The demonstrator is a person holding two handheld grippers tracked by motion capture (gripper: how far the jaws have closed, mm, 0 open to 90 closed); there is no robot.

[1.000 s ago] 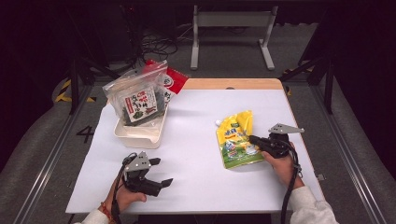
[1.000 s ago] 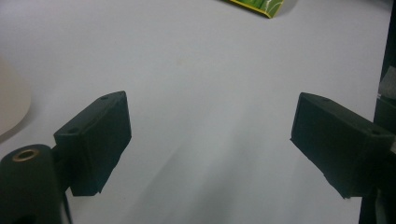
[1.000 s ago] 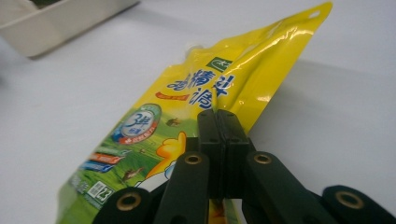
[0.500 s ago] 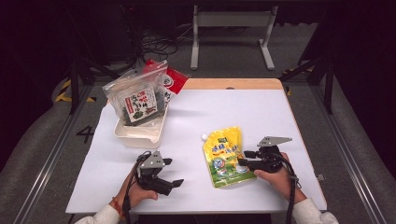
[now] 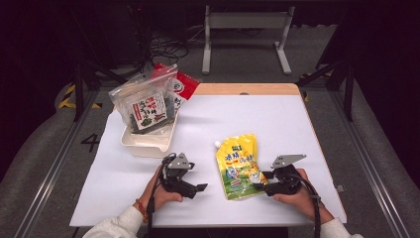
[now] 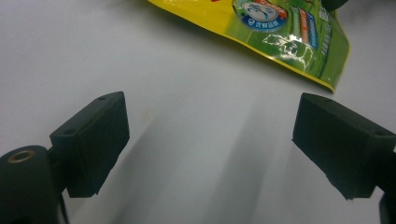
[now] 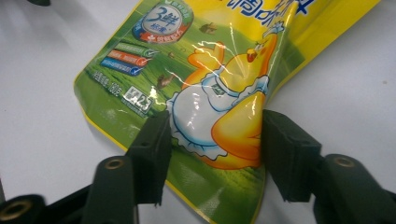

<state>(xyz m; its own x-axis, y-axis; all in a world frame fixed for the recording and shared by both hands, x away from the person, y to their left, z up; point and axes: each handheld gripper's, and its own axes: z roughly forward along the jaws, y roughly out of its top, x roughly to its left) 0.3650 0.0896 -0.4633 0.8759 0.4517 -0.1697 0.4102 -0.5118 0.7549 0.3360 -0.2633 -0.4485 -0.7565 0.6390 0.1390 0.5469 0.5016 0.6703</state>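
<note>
Yellow-green pouch [image 5: 238, 166] lies flat on white table [image 5: 307, 129], lower centre-right of high view, spout toward upper left. Right tongs [image 5: 258, 182] at pouch's lower right corner; jaws just opening, now half apart, pouch corner between them, left pad over its edge, no clear squeeze. Left tongs [image 5: 194, 191] lower centre-left, jaws wide apart over bare table, just beside pouch. White tray [image 5: 148, 143] with snack bags [image 5: 146, 106] upper left.

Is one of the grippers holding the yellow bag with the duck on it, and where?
The right gripper has the yellow pouch between its jaws at the bottom green edge, but whether the pads press on it cannot be told. The left gripper is open, holding nothing.
</note>
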